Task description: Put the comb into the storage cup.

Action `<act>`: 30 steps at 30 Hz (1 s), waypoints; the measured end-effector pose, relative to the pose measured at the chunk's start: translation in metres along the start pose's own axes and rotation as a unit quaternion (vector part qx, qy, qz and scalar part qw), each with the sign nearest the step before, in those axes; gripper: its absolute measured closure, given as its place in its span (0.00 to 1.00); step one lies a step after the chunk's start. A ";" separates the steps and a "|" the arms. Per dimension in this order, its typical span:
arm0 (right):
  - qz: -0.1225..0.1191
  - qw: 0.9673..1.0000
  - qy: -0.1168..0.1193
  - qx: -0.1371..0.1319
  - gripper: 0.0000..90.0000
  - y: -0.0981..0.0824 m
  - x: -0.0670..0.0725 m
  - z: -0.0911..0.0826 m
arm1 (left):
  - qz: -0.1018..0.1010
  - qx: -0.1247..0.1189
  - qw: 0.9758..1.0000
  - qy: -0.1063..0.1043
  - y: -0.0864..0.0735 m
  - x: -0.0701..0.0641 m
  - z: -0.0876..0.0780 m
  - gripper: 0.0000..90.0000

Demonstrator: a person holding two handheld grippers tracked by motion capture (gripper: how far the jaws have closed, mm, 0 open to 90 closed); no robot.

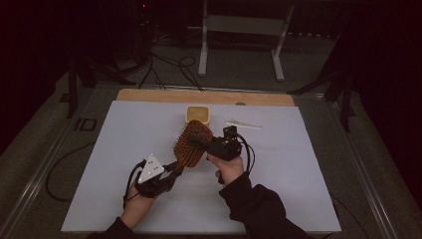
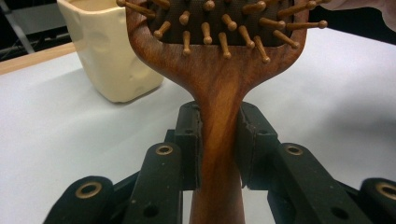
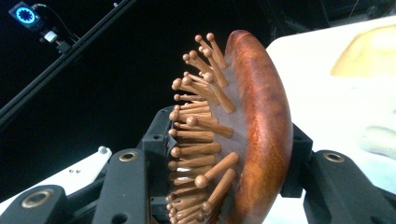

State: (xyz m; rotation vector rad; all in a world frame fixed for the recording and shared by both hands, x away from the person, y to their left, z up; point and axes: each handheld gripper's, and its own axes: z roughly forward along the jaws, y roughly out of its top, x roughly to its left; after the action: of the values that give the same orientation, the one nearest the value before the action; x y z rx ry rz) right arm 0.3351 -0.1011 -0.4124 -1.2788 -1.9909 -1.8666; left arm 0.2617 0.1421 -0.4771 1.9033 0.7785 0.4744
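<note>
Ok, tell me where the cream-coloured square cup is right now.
In the high view the cream square cup stands near the far middle of the white table, just beyond the wooden paddle hairbrush and left of a thin white stick.

The hairbrush [image 2: 219, 88] is smooth, glossy reddish wood with wooden pins, the cup [image 2: 112, 51] matt cream with a dimpled surface, the table cover [image 1: 124, 149] matt white.
</note>
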 end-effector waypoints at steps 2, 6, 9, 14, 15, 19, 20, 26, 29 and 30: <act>-0.010 1.000 0.002 0.002 0.57 0.001 0.002 0.000 | -0.003 -0.007 1.000 -0.004 -0.001 0.001 0.000 0.81; -0.023 1.000 0.003 0.009 0.58 0.003 0.005 0.000 | -0.005 -0.004 1.000 -0.016 -0.001 0.003 0.001 0.79; -0.034 0.999 0.004 0.013 0.58 0.005 0.007 0.000 | -0.023 0.002 0.999 -0.024 -0.003 0.005 0.003 0.67; -0.052 0.999 0.001 0.009 0.58 0.011 0.012 -0.004 | -0.039 0.013 0.999 -0.033 -0.003 0.011 0.003 0.48; -0.055 0.998 -0.001 0.007 0.58 0.013 0.012 -0.005 | -0.038 0.016 0.999 -0.034 -0.003 0.012 0.003 0.46; -0.065 0.998 -0.003 0.003 0.58 0.020 0.013 -0.009 | -0.034 0.033 0.998 -0.037 -0.003 0.014 0.002 0.33; -0.071 0.997 -0.003 0.001 0.58 0.022 0.014 -0.011 | -0.031 0.035 0.998 -0.039 -0.003 0.014 0.002 0.33; -0.085 0.996 -0.009 -0.013 0.58 0.033 0.017 -0.019 | -0.024 0.064 0.995 -0.067 -0.007 0.015 0.004 0.11; -0.095 0.995 -0.013 -0.016 0.58 0.040 0.018 -0.021 | -0.028 0.072 0.994 -0.083 -0.010 0.016 0.004 0.01; -0.098 0.995 -0.014 -0.016 0.58 0.041 0.019 -0.021 | -0.033 0.072 0.993 -0.087 -0.011 0.018 0.003 0.00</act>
State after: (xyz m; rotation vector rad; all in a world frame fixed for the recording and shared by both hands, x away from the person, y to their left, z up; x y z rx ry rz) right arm 0.3402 -0.1157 -0.3645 -1.1602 -2.1810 -1.9827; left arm 0.2727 0.1559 -0.4886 2.0130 0.7750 0.2120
